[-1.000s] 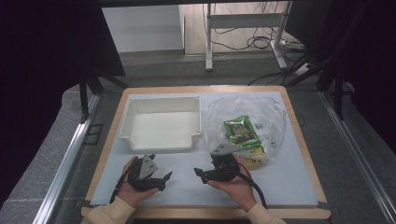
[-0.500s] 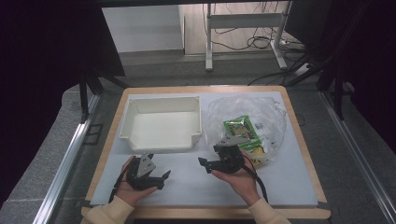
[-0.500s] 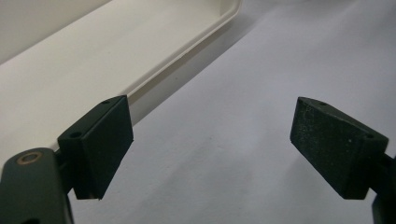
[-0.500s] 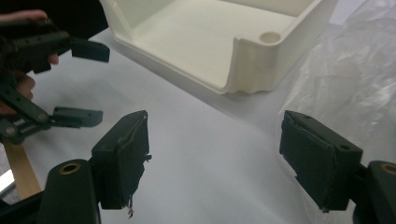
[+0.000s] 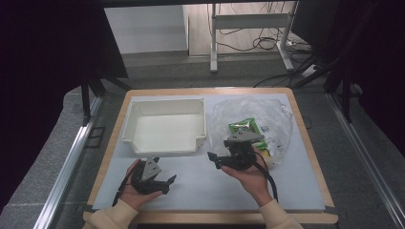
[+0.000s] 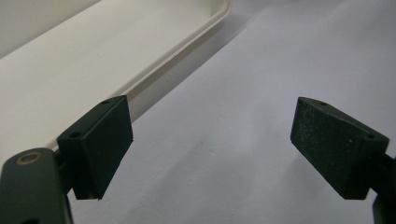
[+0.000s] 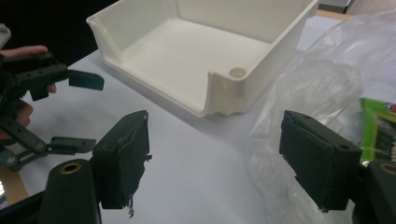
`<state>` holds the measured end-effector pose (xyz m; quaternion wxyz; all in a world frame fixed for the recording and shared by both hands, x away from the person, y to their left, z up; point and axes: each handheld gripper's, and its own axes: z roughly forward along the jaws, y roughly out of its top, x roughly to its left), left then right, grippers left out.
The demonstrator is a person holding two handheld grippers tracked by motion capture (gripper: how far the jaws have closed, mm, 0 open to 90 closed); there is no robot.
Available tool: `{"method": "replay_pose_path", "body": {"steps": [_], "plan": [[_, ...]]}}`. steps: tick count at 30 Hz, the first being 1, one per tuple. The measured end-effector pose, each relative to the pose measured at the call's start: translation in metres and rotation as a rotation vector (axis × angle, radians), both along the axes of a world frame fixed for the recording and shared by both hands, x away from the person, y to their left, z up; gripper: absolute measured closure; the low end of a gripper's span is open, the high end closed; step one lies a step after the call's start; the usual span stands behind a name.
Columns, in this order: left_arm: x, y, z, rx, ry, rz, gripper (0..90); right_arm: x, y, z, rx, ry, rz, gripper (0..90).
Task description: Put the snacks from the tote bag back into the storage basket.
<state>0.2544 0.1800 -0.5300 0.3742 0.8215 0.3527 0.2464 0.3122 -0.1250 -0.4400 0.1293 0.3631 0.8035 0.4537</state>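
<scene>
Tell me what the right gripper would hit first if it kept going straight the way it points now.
Probably the white tray: the right gripper, fingers open and empty, aims at its near corner across bare table. The clear plastic bag lies just beside that line; depth is hard to judge.

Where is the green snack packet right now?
In the high view the green snack packet lies inside the clear plastic bag on the table's right side, just right of the white bin and just beyond the right gripper.
</scene>
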Motion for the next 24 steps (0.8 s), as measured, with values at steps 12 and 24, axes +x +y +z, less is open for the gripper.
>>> {"method": "replay_pose_path", "body": {"steps": [12, 24], "plan": [[0.001, 0.001, 0.0, 0.008, 0.002, -0.001, 12.9, 0.019, -0.003, 0.014, 0.022, -0.001, -0.009, 25.1], [0.0, 0.001, 0.001, 0.005, -0.002, -0.002, 12.9, 0.036, -0.011, 0.027, 0.042, -0.004, -0.032, 25.1]]}}
